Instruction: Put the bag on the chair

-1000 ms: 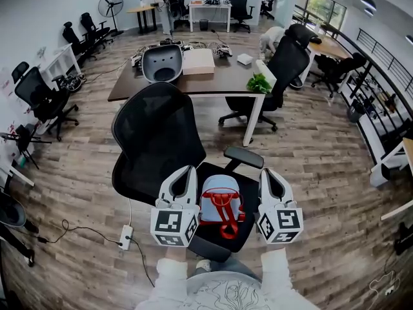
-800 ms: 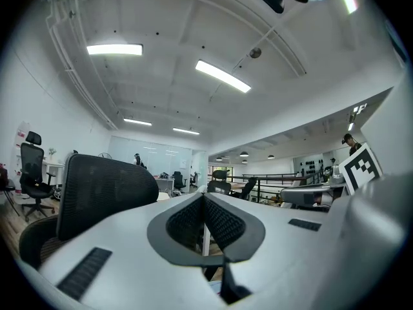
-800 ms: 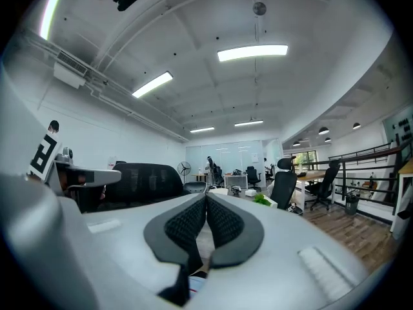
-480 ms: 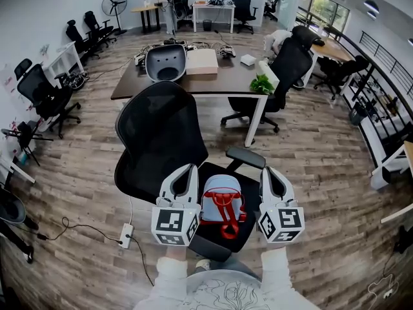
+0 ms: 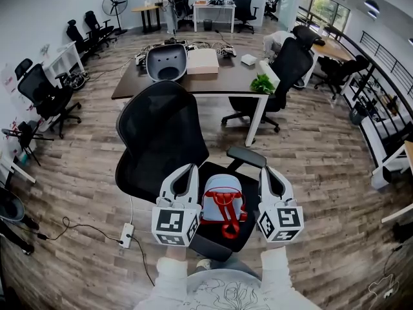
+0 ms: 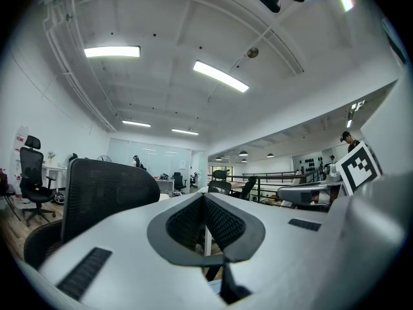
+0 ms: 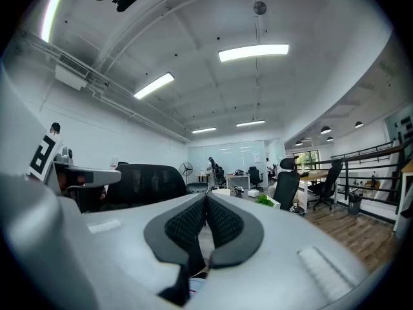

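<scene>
I judge the placing step to be done. The bag (image 5: 221, 205), pale blue with red straps on top, lies on the seat of the black chair (image 5: 161, 134), toward the seat's near edge. My left hand-held gripper (image 5: 186, 176) stands just left of the bag and my right hand-held gripper (image 5: 269, 176) just right of it. From the head view I cannot tell whether either one touches the bag's side. Both point up and away from me. Each gripper view shows its two pads pressed together with nothing between them, so neither has hold of anything.

What is left, as I see it, is to lift both clear and bring them toward me. That calls for care not to snag a red strap or nudge the chair, which is an office type and would probably roll. If the bag sits too close to the near edge, I would first push it lightly farther onto the seat.
</scene>
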A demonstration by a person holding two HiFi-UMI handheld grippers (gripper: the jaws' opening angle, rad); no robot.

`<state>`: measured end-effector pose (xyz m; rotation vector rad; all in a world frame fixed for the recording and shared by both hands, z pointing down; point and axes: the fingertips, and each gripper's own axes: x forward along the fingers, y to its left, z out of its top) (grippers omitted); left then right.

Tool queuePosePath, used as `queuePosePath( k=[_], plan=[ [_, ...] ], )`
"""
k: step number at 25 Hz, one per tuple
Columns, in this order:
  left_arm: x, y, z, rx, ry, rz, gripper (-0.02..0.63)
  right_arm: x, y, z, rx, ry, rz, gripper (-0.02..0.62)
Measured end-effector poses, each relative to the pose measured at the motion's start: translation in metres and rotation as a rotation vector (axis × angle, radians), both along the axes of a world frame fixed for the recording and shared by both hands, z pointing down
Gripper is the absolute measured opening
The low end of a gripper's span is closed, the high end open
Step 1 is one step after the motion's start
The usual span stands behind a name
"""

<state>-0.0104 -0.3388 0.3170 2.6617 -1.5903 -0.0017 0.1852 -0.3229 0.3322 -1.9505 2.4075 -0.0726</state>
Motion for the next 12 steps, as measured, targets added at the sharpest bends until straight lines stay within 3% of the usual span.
queuePosePath(
  k=[12],
  plan=[
    [-0.0004, -0.0024, -0.0049, -0.002, -0.004, 0.003, 0.006, -0.0017, -0.0008, -0.0048, -0.003, 0.011, 0.004, 0.012]
  ],
)
